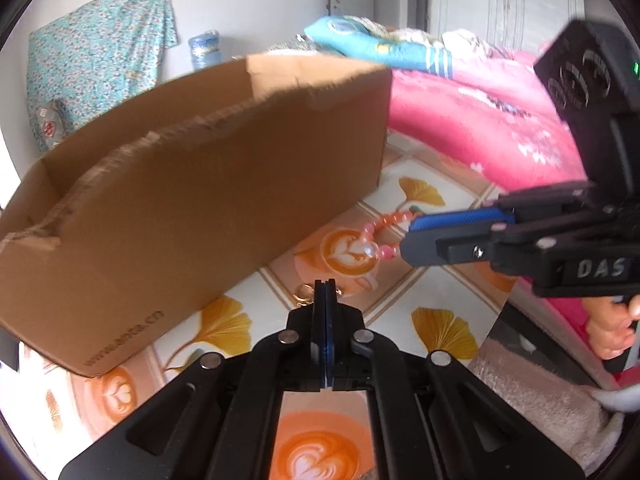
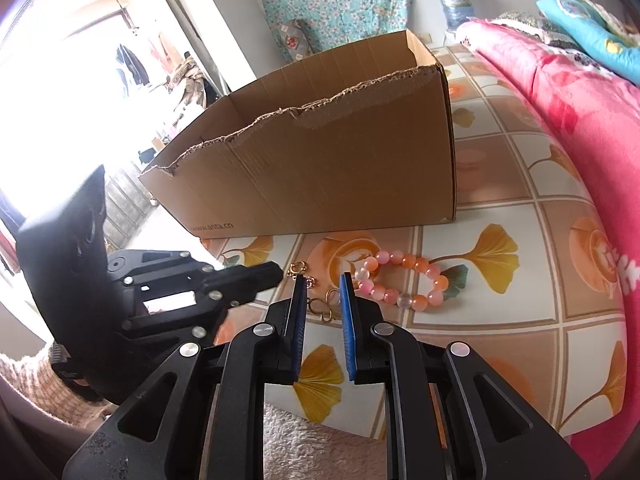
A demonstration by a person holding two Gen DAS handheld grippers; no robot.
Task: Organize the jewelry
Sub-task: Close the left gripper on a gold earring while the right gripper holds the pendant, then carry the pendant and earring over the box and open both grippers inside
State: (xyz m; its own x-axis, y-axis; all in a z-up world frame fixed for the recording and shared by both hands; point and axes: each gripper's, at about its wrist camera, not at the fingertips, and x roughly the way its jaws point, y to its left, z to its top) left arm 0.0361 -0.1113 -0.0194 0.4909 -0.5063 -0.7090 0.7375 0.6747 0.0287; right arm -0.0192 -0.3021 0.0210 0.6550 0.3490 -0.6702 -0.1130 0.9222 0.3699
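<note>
A bracelet of orange and pink beads (image 2: 421, 266) lies on the patterned tablecloth in front of a cardboard box (image 2: 340, 172). Small gold pieces (image 2: 328, 306) lie just left of it. My left gripper (image 1: 325, 283) is shut, with a gold ring-shaped piece (image 1: 303, 294) poking out on both sides of its pads. From the right wrist view, the left gripper (image 2: 278, 271) touches that gold ring (image 2: 298, 268). My right gripper (image 2: 322, 278) hangs open over the other gold pieces, nothing between its pads. Seen from the left, the right gripper (image 1: 408, 236) covers part of the bracelet (image 1: 390, 220).
The open-topped box (image 1: 200, 180) fills the far side of the table (image 2: 500, 312). A pink quilt (image 2: 580, 92) piles up along the right. A beige towel (image 1: 540, 392) lies at the near edge. A person's hand (image 1: 616, 332) holds the right gripper's handle.
</note>
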